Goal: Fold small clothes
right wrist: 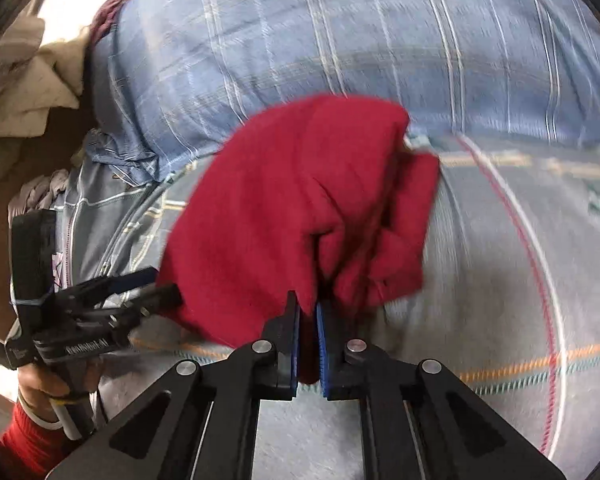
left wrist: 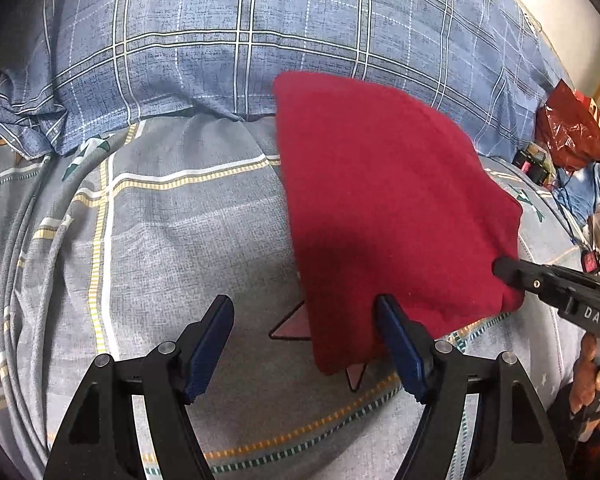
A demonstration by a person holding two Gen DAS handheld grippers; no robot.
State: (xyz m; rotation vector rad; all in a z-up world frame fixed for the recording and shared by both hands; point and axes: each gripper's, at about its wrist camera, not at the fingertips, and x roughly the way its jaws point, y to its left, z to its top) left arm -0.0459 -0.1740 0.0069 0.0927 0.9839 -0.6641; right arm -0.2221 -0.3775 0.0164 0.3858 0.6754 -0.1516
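Observation:
A small red cloth [left wrist: 380,208] hangs partly lifted over the grey bed sheet [left wrist: 180,220]. My left gripper [left wrist: 304,308] is open and low over the sheet. The cloth's lower left corner lies between its fingers, and the blue pads do not press on it. My right gripper [left wrist: 508,270] comes in from the right, shut on the cloth's right edge. In the right wrist view that gripper [right wrist: 306,304] pinches a bunched fold of the red cloth [right wrist: 280,208] between its blue pads. There the left gripper [right wrist: 160,284] sits at the cloth's left edge, held by a hand [right wrist: 40,392].
A blue plaid quilt [left wrist: 220,40] is heaped behind the cloth. A grey cable [left wrist: 20,260] curves along the sheet at the left. A red plastic bag [left wrist: 572,128] and clutter lie beyond the bed's right edge. Beige cloth [right wrist: 20,92] lies at the far left.

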